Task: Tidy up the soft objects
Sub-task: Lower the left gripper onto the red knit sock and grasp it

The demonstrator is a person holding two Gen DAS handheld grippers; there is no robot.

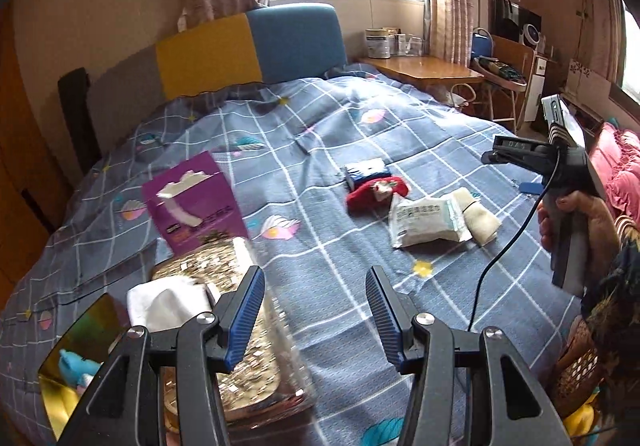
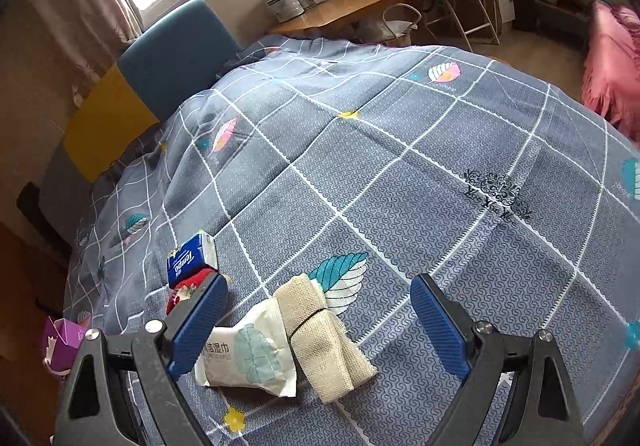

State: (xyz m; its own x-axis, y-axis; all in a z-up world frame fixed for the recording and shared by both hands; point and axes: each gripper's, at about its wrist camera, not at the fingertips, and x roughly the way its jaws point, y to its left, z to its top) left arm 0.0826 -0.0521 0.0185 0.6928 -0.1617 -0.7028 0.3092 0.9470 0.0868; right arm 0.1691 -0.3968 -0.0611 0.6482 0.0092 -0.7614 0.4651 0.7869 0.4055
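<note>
While both claws hang empty over the quilt (image 1: 332, 133), nothing is in hand yet. Left gripper (image 1: 316, 316): jaws apart, only quilt between the pads, no contact. Right gripper (image 2: 320, 326): jaws spread wide, also empty; wipes pack (image 2: 248, 358) and beige cloth roll (image 2: 324, 342) lie on the quilt between and below its fingers, untouched as far as I can tell. Using the wipes pack as reference: cloth roll touches its right edge, partly overlapping; red sock (image 1: 376, 191) sits just beyond it toward the headboard; blue tissue pack (image 1: 366, 171) is right behind the sock, touching it. So four soft items are clustered together mid-quilt, still loose. Well left of the wipes pack: purple box (image 1: 192, 201), and nearer the left gripper a clear bin (image 1: 240, 326) with a glittery gold thing and a white cloth (image 1: 168, 302) at or in it; can't tell exactly what's inside versus beside. My read: the bin or purple box is the likely destination, and some sorting may be done there, but the cluster is all still to go. Call it early-to-mid progress. Right claw is best placed for the cloth roll or wipes pack next; needs to drop and close. Risk: grabbing quilt fabric along with the roll, or catching both touching items at once.
</note>
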